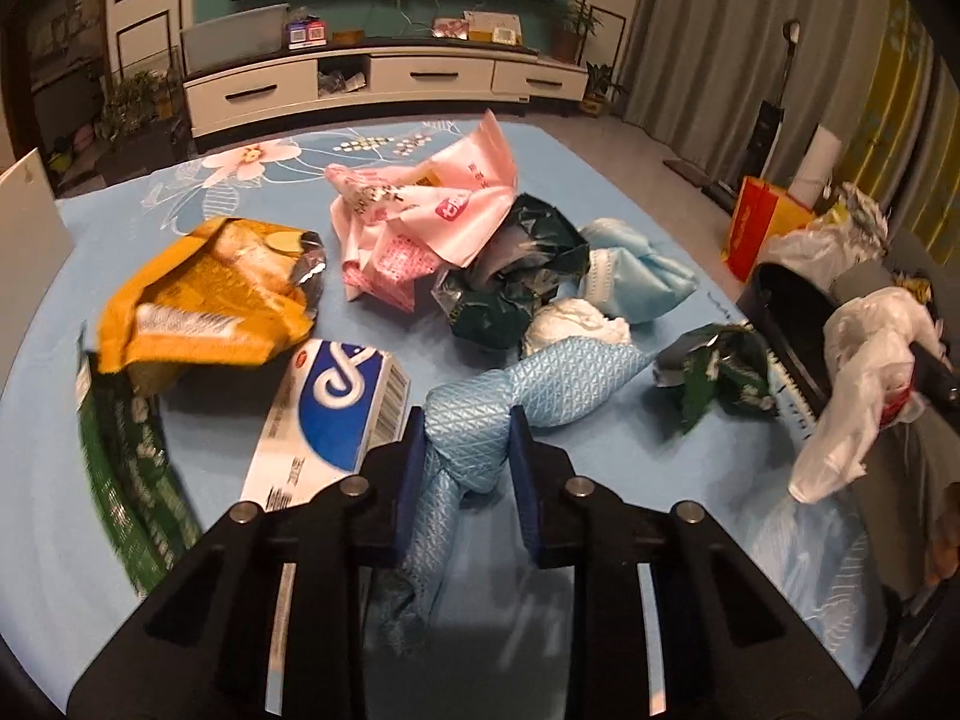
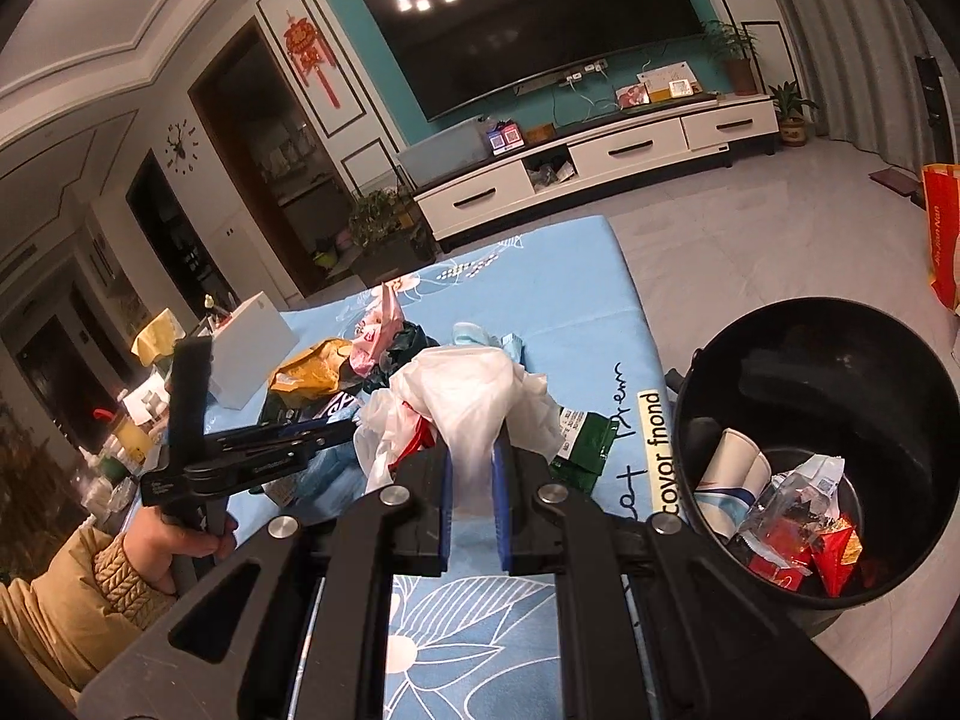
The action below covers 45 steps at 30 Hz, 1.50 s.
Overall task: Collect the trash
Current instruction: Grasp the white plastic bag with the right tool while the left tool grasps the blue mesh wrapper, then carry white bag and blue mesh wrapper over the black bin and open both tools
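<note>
- Trash: several pieces already sit in the black bin (image 2: 816, 462), paper cup and wrappers.
- Right gripper (image 2: 471, 480), jaws clenched on a white plastic bag (image 2: 474, 396), near the bin.
- Left gripper (image 1: 465, 468), jaws pressing a blue wrapper (image 1: 480, 414).
- Plenty left on the tabletop (image 1: 198, 462): orange bag (image 1: 204, 294), pink bag (image 1: 432, 204), box (image 1: 336, 408).

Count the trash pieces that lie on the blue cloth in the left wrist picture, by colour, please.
Green pieces: 3
Light blue pieces: 2
Orange bag: 1
Pink bag: 1
White wad: 1
Blue-and-white box: 1
Total: 9
</note>
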Each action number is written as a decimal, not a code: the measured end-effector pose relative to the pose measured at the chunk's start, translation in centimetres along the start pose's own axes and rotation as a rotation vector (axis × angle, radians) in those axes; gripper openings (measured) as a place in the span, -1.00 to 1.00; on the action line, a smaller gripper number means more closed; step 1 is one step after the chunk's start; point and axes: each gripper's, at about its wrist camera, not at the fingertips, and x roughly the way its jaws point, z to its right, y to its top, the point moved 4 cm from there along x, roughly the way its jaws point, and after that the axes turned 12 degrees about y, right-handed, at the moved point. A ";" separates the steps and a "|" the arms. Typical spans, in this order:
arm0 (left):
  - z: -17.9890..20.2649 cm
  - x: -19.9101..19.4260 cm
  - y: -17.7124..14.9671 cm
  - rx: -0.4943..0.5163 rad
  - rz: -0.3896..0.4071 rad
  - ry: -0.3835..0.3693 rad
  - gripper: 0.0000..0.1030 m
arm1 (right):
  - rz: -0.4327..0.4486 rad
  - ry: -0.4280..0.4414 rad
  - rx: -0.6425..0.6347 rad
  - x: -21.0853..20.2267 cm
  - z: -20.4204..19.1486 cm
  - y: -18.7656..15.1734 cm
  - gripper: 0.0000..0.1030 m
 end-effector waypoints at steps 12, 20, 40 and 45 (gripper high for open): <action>-0.7 -7.9 0.0 -0.135 0.093 -0.105 -0.46 | 0.055 -0.011 0.017 -2.6 0.5 0.6 -0.77; 4.9 -10.2 2.1 -0.062 0.142 -0.188 -0.45 | 0.112 -0.043 0.036 -5.3 1.8 0.7 -0.77; 24.5 -4.9 6.3 0.110 0.036 -0.430 -0.44 | 0.241 -0.436 0.139 -12.3 11.8 -0.8 -0.76; 27.1 -2.0 6.1 0.104 -0.029 -0.446 -0.43 | 0.224 -0.456 0.150 -11.6 13.3 -1.1 -0.74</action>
